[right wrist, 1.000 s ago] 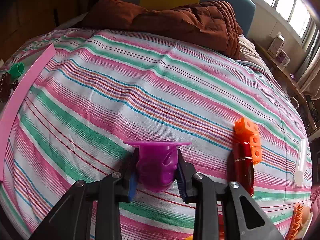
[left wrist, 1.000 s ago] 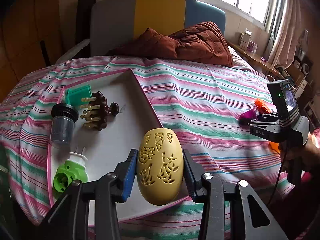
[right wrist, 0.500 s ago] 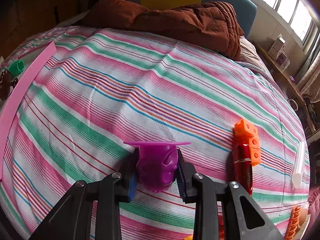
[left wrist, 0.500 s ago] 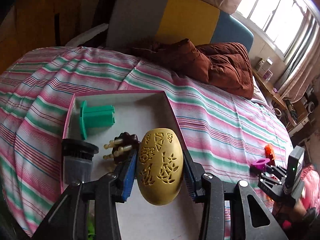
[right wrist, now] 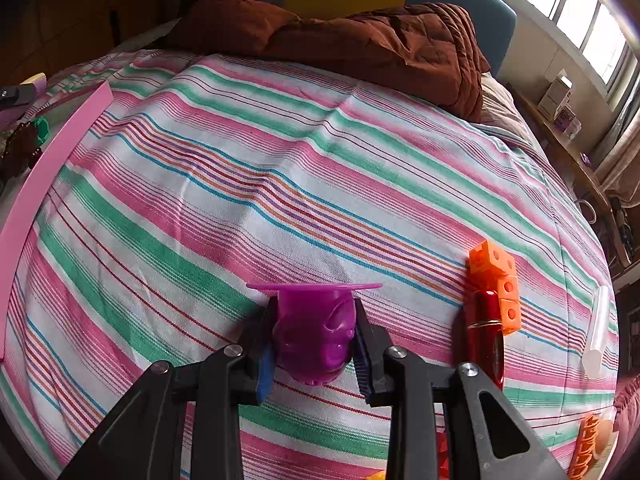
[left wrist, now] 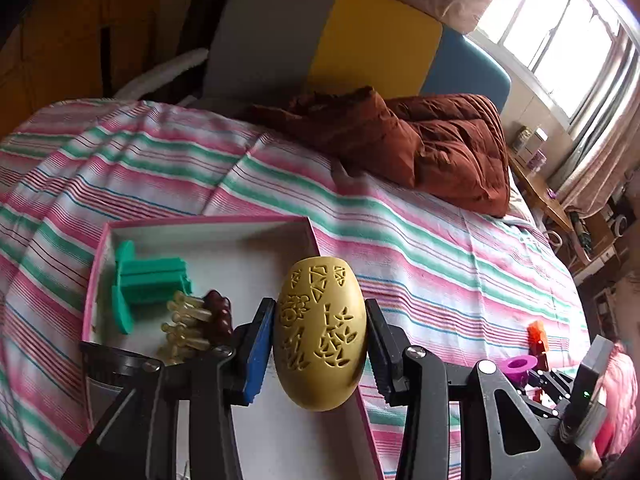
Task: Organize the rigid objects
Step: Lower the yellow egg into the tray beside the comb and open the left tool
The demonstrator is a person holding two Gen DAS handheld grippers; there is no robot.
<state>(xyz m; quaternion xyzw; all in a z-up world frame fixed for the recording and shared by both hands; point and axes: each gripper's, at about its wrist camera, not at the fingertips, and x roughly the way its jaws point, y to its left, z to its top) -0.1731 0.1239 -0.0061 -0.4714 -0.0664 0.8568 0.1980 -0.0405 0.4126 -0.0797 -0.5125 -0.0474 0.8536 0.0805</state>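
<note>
**Two hard plastic pieces held, one over the tray**

The left hand-held gripper [left wrist: 320, 344] is clenched on the yellow egg [left wrist: 320, 338] across its waist, above the near right part of the pink-rimmed tray [left wrist: 100, 264] on the bed. The egg looks light, stiff and hollow, with a smooth curved shell that could slip; its cut-out pattern may crack under a hard squeeze. The right hand-held gripper [right wrist: 314, 342] grasps the purple cup [right wrist: 314, 328] below its thin flange, low over the striped sheet [right wrist: 280, 184].
</note>
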